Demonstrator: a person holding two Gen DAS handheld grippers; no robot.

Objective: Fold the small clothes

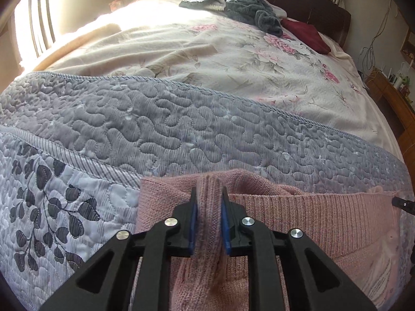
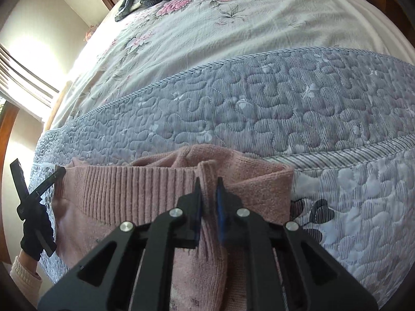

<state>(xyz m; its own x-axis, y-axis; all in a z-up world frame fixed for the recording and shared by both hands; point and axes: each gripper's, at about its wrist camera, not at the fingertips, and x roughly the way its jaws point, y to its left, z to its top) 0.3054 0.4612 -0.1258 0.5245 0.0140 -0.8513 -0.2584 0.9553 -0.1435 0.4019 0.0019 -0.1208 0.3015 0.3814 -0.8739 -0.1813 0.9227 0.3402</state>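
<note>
Pink knit garment [image 1: 298, 217] on grey quilt [image 1: 181, 129] at bed's near edge, long axis left-right, ribbed hem facing headboard. My left gripper [image 1: 208, 194] and right gripper [image 2: 208, 184]: jaws clenched on pinched knit folds. Right view alone shows gloved hand [image 2: 35, 235].

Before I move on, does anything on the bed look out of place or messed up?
Nothing looks damaged or spilled. The left gripper and right gripper each pinch a ridge of the pink knit garment. The only untidy thing is a rumpled dark grey garment heaped near the headboard.
</note>
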